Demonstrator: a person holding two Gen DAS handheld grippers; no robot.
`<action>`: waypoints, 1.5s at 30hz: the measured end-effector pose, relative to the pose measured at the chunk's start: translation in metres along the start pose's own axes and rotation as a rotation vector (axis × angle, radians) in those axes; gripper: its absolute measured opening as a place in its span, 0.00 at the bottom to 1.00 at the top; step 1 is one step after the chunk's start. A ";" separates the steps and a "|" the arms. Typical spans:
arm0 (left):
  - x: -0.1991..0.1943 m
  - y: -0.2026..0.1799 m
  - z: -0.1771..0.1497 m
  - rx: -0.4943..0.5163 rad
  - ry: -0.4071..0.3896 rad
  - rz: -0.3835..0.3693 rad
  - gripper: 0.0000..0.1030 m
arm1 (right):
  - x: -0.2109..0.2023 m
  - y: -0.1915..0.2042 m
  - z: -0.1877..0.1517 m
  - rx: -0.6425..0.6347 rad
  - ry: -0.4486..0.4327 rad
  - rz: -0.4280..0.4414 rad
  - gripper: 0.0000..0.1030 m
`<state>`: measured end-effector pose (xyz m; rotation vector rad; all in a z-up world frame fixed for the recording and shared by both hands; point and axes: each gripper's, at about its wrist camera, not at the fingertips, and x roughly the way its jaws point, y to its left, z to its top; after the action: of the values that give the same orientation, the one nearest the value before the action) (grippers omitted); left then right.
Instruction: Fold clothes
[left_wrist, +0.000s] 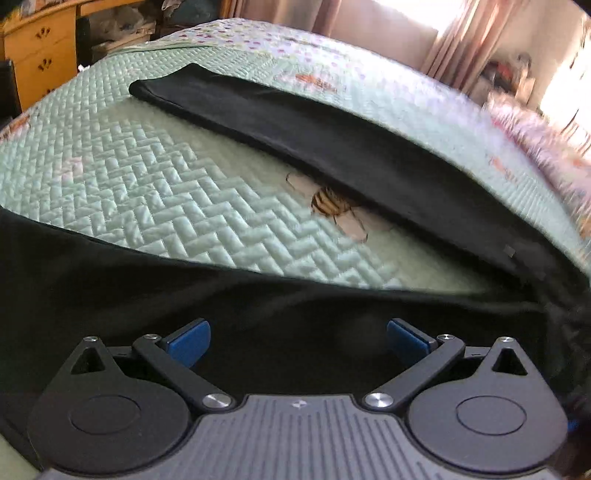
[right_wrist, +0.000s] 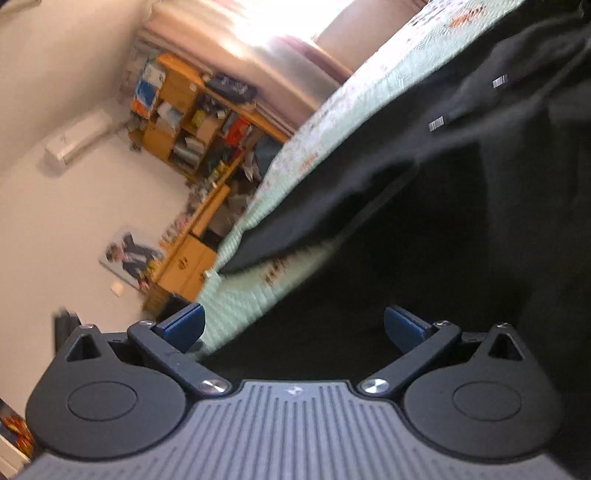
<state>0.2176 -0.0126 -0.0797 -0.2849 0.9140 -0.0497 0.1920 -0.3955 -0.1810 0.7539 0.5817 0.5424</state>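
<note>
Your left hand-held gripper (left_wrist: 298, 341) sits spread wide, blue pads apart, low over the near leg of the black trousers (left_wrist: 258, 332). The trousers lie on the mint quilted bedspread (left_wrist: 147, 177), their legs splayed with bare quilt between. Your right hand-held gripper (right_wrist: 293, 328) is tilted, also spread wide, pinching nothing, with black cloth just ahead. A wooden desk (right_wrist: 188, 262) stands beyond the bed.

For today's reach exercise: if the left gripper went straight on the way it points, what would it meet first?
Most likely the black garment: its near fold lies right ahead of the open left gripper, filling the gap between the fingers. Beyond it comes the green quilt. Depth is hard to judge in this fisheye view.
</note>
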 end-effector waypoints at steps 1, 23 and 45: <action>-0.001 0.007 0.003 -0.021 -0.023 -0.016 0.99 | 0.002 0.003 -0.005 -0.048 0.008 -0.011 1.00; 0.029 0.140 0.026 -0.040 -0.164 -0.042 0.99 | 0.358 0.207 0.130 -0.998 0.284 -0.135 0.92; 0.170 0.304 0.293 -0.495 -0.068 -0.151 0.99 | 0.252 0.101 -0.006 -0.143 0.240 0.302 0.90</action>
<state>0.5288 0.3170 -0.1230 -0.8108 0.8267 0.0487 0.3441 -0.1701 -0.1806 0.6478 0.6468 0.9536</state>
